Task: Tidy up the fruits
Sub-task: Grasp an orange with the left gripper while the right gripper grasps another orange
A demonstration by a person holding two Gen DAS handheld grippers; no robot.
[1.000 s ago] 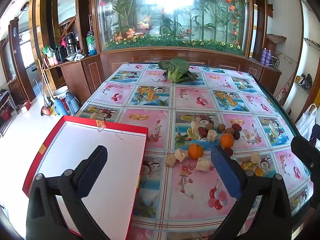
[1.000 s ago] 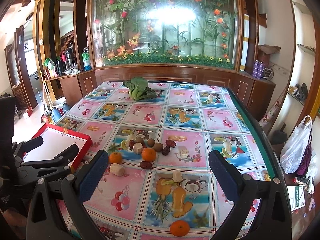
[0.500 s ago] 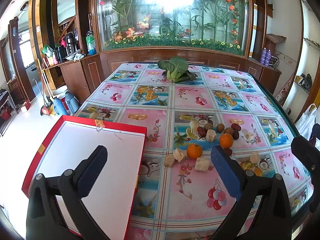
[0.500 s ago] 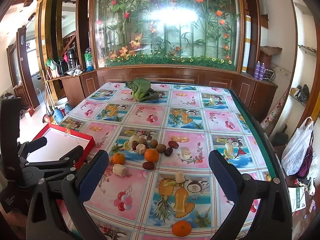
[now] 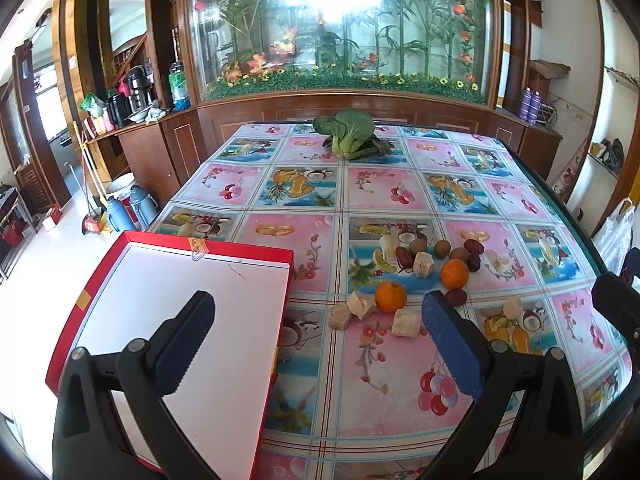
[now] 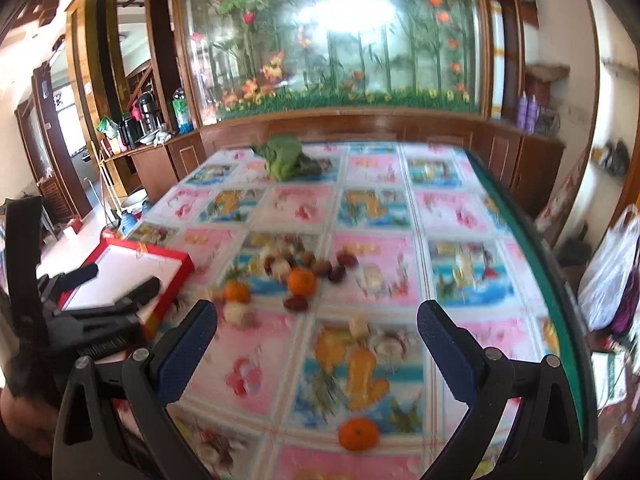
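A cluster of small fruits lies mid-table: two oranges (image 5: 391, 297) (image 5: 454, 273), brown longans (image 5: 442, 247), dark red dates (image 5: 474, 246) and pale cut chunks (image 5: 405, 322). A red box with a white inside (image 5: 192, 320) sits at the table's left front. My left gripper (image 5: 318, 338) is open and empty, above the box's right edge. My right gripper (image 6: 318, 344) is open and empty, hovering over the table's front. A third orange (image 6: 358, 433) lies just below it. The right wrist view is blurred.
A green leafy cabbage (image 5: 349, 133) lies at the table's far end. The table has a fruit-print cloth (image 5: 384, 192) and a green right edge (image 6: 536, 280). A wooden cabinet and glass flower display stand behind. A white plastic bag (image 6: 608, 280) hangs at the right.
The right gripper has moved, tilting up and forward over the table; its view is now motion-blurred. The left gripper has stayed almost still. Both stay open.
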